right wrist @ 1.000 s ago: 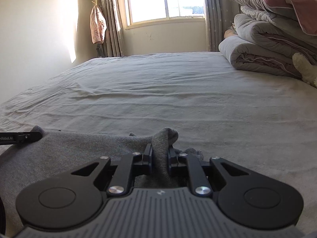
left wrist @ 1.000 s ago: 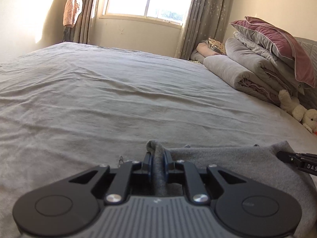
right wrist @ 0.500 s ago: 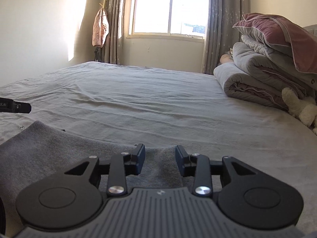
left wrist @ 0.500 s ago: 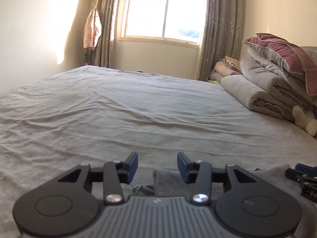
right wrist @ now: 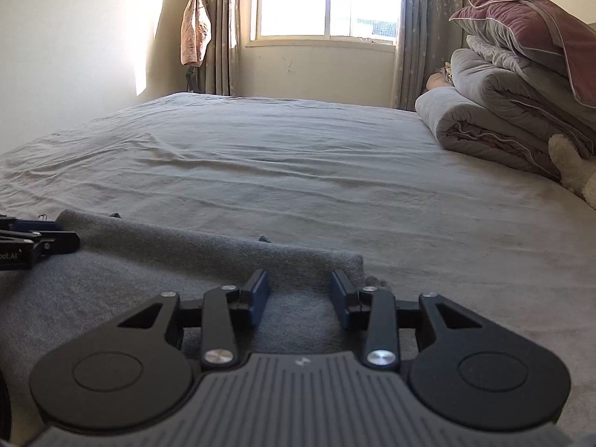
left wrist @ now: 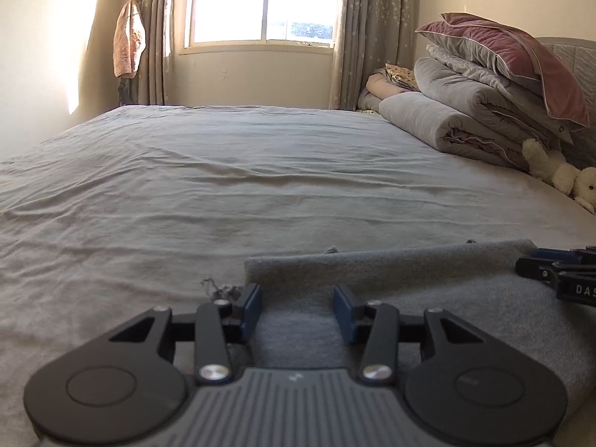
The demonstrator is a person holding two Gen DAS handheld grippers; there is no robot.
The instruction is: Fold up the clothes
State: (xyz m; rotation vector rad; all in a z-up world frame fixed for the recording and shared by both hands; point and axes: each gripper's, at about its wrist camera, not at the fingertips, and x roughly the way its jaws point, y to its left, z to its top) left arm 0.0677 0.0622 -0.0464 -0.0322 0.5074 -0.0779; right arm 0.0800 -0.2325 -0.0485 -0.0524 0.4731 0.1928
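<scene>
A grey knit garment (left wrist: 409,279) lies flat on the bed with a straight folded far edge; in the right wrist view the same garment (right wrist: 156,260) spreads to the left. My left gripper (left wrist: 297,307) is open just above the cloth's left far corner, nothing between its blue pads. My right gripper (right wrist: 300,300) is open over the right far corner, likewise holding nothing. Each gripper shows at the edge of the other's view: the right gripper (left wrist: 558,268) and the left gripper (right wrist: 33,242).
The bed sheet (left wrist: 223,186) stretches wide ahead toward the window (left wrist: 260,3). Folded quilts and a maroon pillow (left wrist: 484,85) are stacked at the right, with a white plush toy (left wrist: 558,175) beside them. A pink cloth (left wrist: 128,44) hangs by the curtain.
Both grippers were shut on bunched grey cloth a second ago. They opened and let it go, then drew back slightly; the cloth now lies flat with a straight fold.
</scene>
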